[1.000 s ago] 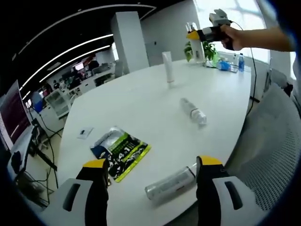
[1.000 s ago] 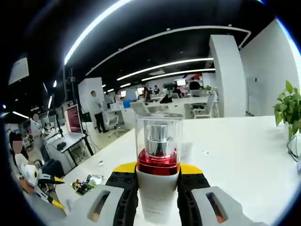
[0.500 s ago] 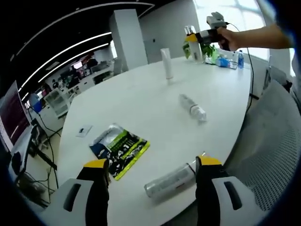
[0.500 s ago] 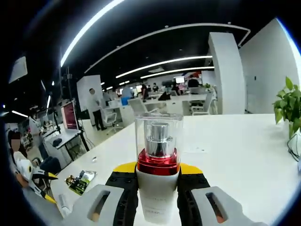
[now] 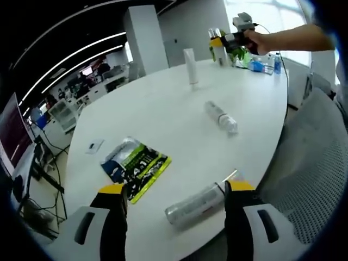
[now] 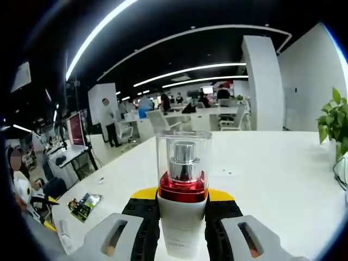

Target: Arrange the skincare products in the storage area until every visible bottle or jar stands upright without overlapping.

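Observation:
My right gripper (image 6: 182, 204) is shut on a white bottle (image 6: 182, 217) with a red collar and a clear cap, held upright above the white table (image 6: 272, 168). In the left gripper view that gripper (image 5: 222, 41) and its bottle (image 5: 219, 51) hang over the far end of the table (image 5: 163, 109). A white tube (image 5: 189, 66) stands upright there. A clear bottle (image 5: 221, 117) lies on its side mid-table. A silver bottle (image 5: 194, 204) lies on its side near the front edge, between the fingers of my open left gripper (image 5: 176, 191).
A green and black packet (image 5: 134, 166) lies flat at the front left, with a small card (image 5: 94, 145) beyond it. A plant (image 6: 336, 117) and water bottles (image 5: 277, 63) sit at the far end. A mesh chair (image 5: 321, 157) stands to the right.
The right gripper with its bottle has come lower and further left over the far end of the table. The left gripper has barely shifted.

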{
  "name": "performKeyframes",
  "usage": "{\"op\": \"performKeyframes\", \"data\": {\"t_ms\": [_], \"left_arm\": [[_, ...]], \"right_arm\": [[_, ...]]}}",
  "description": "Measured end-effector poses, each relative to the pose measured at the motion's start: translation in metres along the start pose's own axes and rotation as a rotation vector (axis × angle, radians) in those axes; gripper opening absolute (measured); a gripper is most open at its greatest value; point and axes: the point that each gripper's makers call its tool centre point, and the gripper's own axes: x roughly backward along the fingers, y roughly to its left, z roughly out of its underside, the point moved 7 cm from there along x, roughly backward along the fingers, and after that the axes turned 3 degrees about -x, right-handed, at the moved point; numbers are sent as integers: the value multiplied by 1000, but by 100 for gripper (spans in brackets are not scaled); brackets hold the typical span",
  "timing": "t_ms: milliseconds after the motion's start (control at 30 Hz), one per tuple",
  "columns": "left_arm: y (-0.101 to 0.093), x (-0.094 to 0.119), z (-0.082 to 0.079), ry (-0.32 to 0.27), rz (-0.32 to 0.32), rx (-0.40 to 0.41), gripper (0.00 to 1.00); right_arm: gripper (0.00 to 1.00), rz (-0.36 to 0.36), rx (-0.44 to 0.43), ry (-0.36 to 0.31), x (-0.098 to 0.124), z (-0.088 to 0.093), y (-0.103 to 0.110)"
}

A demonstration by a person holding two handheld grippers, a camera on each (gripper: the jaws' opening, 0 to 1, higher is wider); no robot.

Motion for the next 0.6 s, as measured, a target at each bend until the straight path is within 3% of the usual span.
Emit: {"op": "performKeyframes", "data": {"t_ms": [600], "left_arm": [[-4,-3,6,46,24,-1,66]], "right_arm": [[25,-1,25,0,-34,2,-33]]}}
